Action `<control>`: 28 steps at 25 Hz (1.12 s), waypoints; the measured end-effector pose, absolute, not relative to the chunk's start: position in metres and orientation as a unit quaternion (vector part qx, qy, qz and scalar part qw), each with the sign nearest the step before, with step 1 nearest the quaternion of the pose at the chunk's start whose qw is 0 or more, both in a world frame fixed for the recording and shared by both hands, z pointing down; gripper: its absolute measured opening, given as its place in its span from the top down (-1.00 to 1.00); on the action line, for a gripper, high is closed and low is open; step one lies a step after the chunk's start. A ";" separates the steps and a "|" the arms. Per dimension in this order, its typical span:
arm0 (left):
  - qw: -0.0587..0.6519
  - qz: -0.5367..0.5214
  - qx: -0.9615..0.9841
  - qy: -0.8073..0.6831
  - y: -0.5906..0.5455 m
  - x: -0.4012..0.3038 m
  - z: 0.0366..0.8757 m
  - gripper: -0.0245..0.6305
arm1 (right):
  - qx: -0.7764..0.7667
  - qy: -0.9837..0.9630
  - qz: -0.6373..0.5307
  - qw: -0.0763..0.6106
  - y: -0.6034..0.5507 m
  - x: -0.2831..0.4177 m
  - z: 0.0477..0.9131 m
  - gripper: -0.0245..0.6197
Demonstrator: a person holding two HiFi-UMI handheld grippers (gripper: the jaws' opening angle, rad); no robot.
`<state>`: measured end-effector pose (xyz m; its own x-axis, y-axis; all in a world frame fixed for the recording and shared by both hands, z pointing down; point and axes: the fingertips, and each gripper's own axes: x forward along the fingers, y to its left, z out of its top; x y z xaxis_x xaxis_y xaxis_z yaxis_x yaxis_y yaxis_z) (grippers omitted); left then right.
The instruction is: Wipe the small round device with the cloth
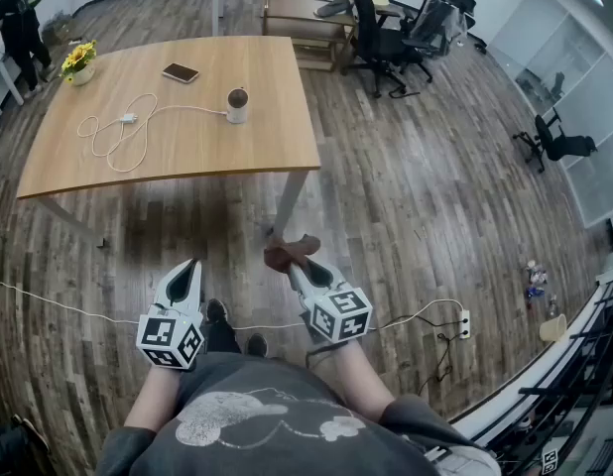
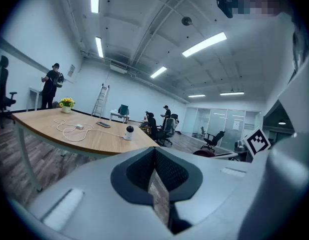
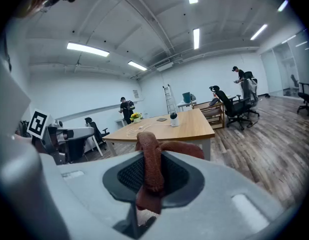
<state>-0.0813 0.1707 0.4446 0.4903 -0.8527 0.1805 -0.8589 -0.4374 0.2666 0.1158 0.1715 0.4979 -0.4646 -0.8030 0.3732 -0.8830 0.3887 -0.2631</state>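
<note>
Left hand-held gripper [image 1: 192,269] is held low over the wooden floor [image 1: 406,196], close to the operator's body; in the left gripper view its jaws are closed together with nothing between them, and only a thin slit shows floor behind.

Right hand-held gripper [image 1: 302,269] is beside it at about the same height, also over the floor; its jaws are clamped on the cloth [image 3: 150,159]. The cloth is reddish-brown; a fold stands up from between the pads, a loop hangs over to the right, and a tail drops below the jaws. In the head view the bunched cloth sticks out past the jaw tips.

Small round device [image 1: 237,105] stands upright on the table [image 1: 217,152], towards its right-hand end as seen from the head; it has a white body and a dark top. It is well apart from both grippers; neither the cloth nor a jaw touches it.

Also on the table: a white cable [image 1: 123,132] lying in loose loops, with one end running towards the device; a phone [image 1: 181,72] lying flat beyond the cable; a flower pot [image 1: 78,62] with yellow blooms at the far left corner.

Surroundings: a person in dark clothes [image 1: 19,23] stands beyond the left end of the table; office chairs [image 1: 391,38] stand beyond the far right end.
</note>
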 end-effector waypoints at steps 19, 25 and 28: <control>0.160 0.005 0.855 -0.493 0.182 -0.075 0.439 0.87 | 0.495 -0.843 0.202 0.055 0.185 0.104 0.485 0.74; 0.156 0.001 0.858 -0.489 0.180 -0.066 0.436 0.87 | 0.495 -0.844 0.198 0.055 0.189 0.109 0.484 0.74; 0.156 0.006 0.855 -0.494 0.180 -0.066 0.437 0.87 | 0.494 -0.846 0.194 0.058 0.192 0.113 0.482 0.74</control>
<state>-0.0663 0.1804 0.4365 0.5111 -0.8437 0.1641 -0.8475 -0.4627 0.2602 0.1133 0.1919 0.4816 -0.5052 -0.8128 0.2900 -0.8579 0.4365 -0.2709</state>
